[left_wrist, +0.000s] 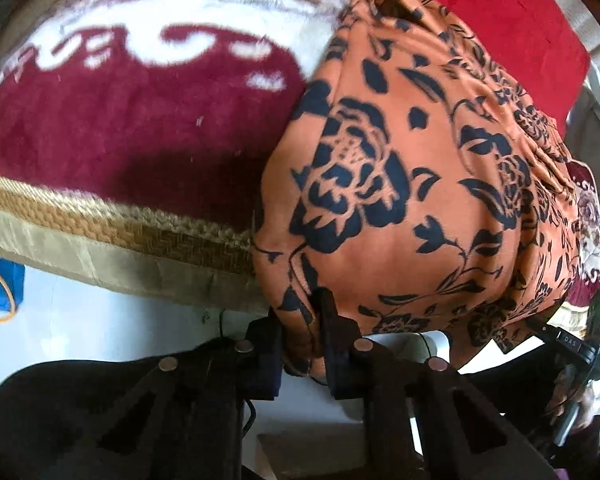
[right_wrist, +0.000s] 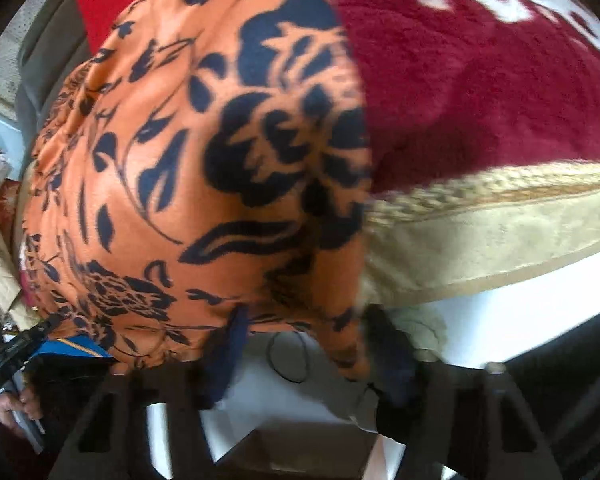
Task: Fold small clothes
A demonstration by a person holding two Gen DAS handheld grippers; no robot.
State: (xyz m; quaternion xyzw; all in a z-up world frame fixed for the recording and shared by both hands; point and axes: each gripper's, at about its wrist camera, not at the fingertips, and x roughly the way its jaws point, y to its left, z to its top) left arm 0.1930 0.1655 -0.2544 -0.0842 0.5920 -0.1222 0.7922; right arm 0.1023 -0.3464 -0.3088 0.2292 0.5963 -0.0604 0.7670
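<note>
Closest to the left wrist camera, the left gripper (left_wrist: pixel 302 344) points steeply down with its dark jaws clamped together on the near lower corner of the orange garment (left_wrist: pixel 400 168), a bunched fold of cloth squeezed between the pads. In the right wrist view, which is blurred, the right gripper (right_wrist: pixel 304 352) also tilts down at the garment's opposite near corner; its jaws stand partly apart with the hem hanging between them, and I cannot tell whether the pads press on it. At the lower left edge of that view a person's hand (right_wrist: pixel 18 404) grips the other tool's handle.

The garment is soft, smooth-napped fabric, orange with large navy roses and trailing leaves, gathered into fine pleats along its far side. It lies spread over the edge of the blanket (left_wrist: pixel 120 112), its near hem hanging past that edge. The blanket is deep-pile plush, maroon with white scrollwork, finished with a woven golden braid and a tan satin border. Beyond the garment lies a flat red cloth (left_wrist: pixel 500 16).
</note>
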